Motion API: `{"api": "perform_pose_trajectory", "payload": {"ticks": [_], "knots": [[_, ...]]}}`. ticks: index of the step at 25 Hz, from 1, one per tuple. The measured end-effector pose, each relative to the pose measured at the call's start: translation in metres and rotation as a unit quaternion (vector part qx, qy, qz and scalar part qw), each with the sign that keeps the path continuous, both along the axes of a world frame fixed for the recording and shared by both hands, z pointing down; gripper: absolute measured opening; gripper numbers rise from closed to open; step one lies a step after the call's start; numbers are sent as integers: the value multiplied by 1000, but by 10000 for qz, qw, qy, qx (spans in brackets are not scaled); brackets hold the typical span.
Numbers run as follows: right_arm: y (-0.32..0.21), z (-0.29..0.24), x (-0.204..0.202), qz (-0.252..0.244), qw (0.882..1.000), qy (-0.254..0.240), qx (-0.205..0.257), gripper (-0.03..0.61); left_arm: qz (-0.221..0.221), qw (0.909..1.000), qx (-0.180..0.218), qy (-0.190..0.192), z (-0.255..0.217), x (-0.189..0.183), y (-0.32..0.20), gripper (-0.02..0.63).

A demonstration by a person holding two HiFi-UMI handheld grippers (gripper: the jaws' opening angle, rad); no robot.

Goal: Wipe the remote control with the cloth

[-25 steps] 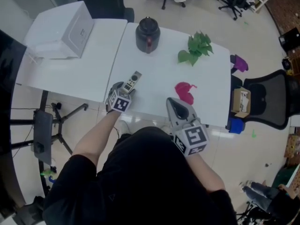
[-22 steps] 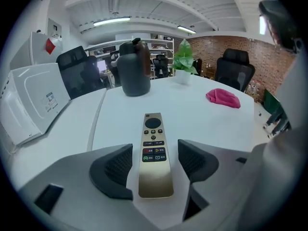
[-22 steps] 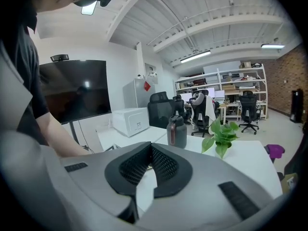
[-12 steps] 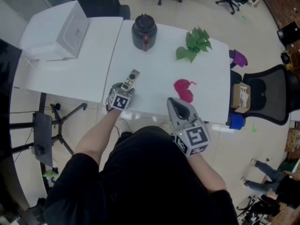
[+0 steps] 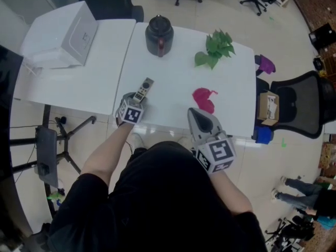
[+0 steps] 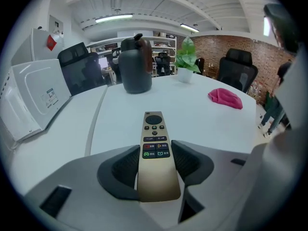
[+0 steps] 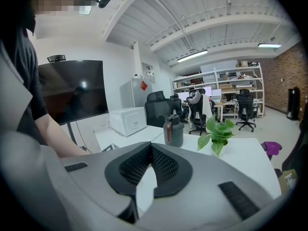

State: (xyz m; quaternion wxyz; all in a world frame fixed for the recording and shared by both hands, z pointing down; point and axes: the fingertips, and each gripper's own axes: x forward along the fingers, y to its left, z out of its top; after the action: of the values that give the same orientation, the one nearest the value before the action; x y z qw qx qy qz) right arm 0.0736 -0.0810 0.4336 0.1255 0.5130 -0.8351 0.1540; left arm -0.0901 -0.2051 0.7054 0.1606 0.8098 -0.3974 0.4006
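A slim gold remote control (image 5: 143, 89) lies near the front left edge of the white table (image 5: 173, 72). My left gripper (image 5: 137, 101) has the remote's (image 6: 154, 148) near end between its jaws. In the left gripper view the left gripper (image 6: 155, 161) is closing, and both dark pads (image 6: 124, 167) sit against the remote's sides. The pink cloth (image 5: 203, 98) lies crumpled on the table to the right, also in the left gripper view (image 6: 225, 97). My right gripper (image 5: 196, 115) hangs just before the table's front edge, near the cloth. The right gripper (image 7: 150, 152) is shut and holds nothing.
A dark jug (image 5: 159, 34) and a green plant (image 5: 214, 49) stand at the back of the table. A white box-shaped appliance (image 5: 63, 35) sits on the adjoining table to the left. A black chair (image 5: 296, 109), a cardboard box (image 5: 269, 109) and a purple object (image 5: 266, 64) are to the right.
The head view has shifted slightly. My left gripper stays at the remote's near end, and the right gripper holds its place by the table's edge.
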Motion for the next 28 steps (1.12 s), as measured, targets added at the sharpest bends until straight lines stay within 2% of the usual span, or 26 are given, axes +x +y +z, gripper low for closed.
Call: {"api": "perform_pose_trajectory", "payload": {"ticks": [6,13,18,23,28], "knots": [[0,23,33,414,9988,60,-236,9,-66,9977,452,508,-54,7,4,210],[-6,86,91,877,9907,694,-769,11,234,9883,1016,1116,-141,39,25,210],[-17,123,119,994,9835,1117,-1021,92,505,9808,1303,1361,-192,61,42,210],[-35,160,128,954,9770,1396,-1299,179,799,9733,1582,1460,-233,77,57,210],[-55,207,135,794,9647,1770,-1779,195,1032,9668,1820,1464,-262,90,71,210]]}}
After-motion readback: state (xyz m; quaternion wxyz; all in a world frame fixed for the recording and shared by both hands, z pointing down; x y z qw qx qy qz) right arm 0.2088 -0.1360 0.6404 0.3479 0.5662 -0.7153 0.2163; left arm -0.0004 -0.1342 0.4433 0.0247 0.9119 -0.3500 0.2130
